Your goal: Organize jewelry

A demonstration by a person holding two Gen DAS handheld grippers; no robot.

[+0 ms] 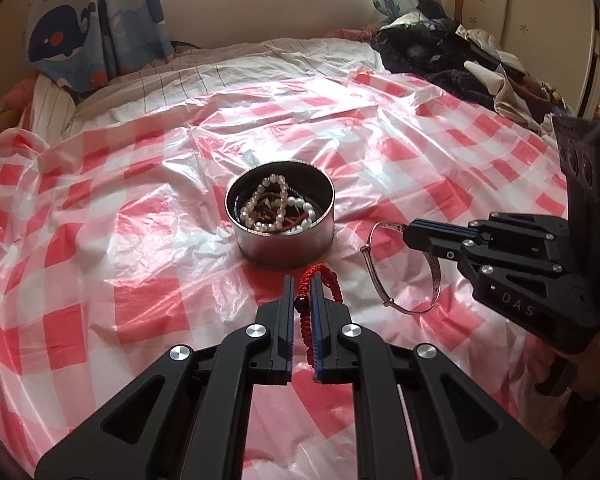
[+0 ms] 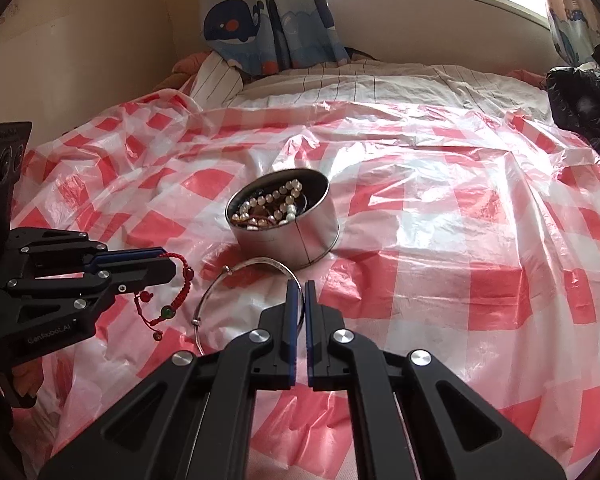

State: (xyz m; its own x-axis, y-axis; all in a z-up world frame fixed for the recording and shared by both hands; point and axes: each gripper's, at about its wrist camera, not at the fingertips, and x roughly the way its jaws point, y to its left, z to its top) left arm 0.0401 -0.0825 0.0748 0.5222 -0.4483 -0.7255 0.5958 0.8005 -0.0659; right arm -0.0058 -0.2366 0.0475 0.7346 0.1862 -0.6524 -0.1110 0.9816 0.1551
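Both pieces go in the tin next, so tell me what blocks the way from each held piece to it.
Nothing visible does. The red cord bracelet in the left gripper and the silver bangle in the right gripper face the open tin across bare checked sheet.

**Counting what's on the bed**

I've got two grippers going: my left gripper (image 1: 301,294) and my right gripper (image 2: 299,300). One round metal tin (image 1: 286,242) sits ahead of me. Outside it I count two pieces: one red cord bracelet (image 2: 172,294) and one silver bangle (image 1: 400,272). Inside the tin the bead strands are tangled, so I can't count them. One checked plastic sheet (image 1: 140,208) lies beneath.
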